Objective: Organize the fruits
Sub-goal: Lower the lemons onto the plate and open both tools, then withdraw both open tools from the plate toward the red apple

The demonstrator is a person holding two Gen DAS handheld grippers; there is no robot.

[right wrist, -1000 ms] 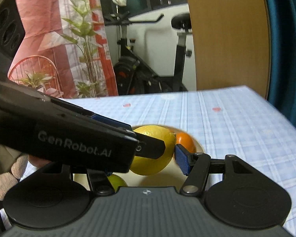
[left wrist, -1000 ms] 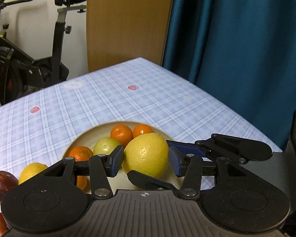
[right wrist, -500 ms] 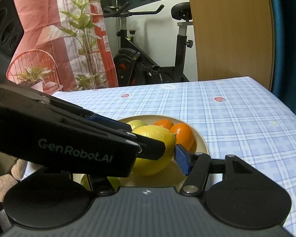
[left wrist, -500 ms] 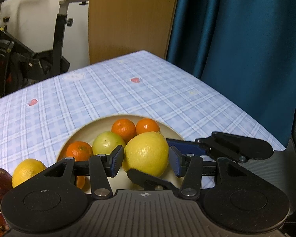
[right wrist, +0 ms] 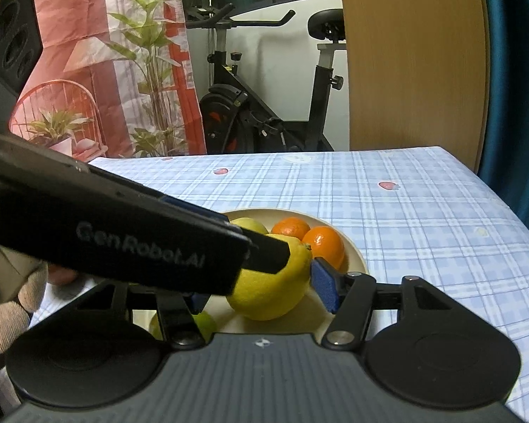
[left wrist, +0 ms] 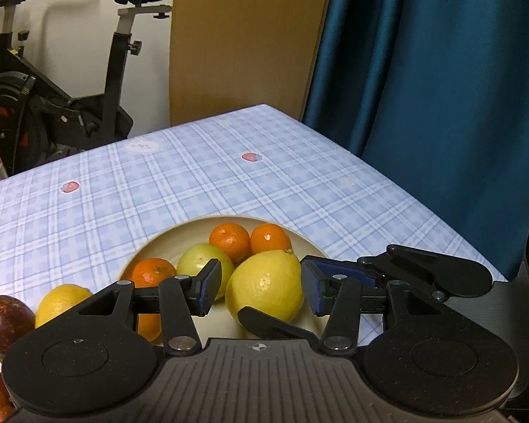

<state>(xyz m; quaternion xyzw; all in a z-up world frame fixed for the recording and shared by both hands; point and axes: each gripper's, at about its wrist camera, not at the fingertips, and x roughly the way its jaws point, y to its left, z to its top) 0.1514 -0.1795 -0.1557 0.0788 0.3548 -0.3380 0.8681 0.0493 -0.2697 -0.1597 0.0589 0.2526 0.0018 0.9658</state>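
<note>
the big lemon (left wrist: 266,287) hangs over the bowl (left wrist: 310,246), gripped by the right claw (right wrist: 264,289), nub pointing up and away. the left claw (left wrist: 261,290) brackets it narrowly, pads apart from the peel.

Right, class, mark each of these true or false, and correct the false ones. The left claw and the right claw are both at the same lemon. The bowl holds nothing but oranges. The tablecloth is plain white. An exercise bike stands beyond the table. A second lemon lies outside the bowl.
1. True: the left claw and the right claw both reach around one lemon.
2. False: the bowl also holds a green fruit.
3. False: the tablecloth is blue and white checked.
4. True: the exercise bike stands past the far edge.
5. True: the second lemon lies on the cloth beside the bowl.
</note>
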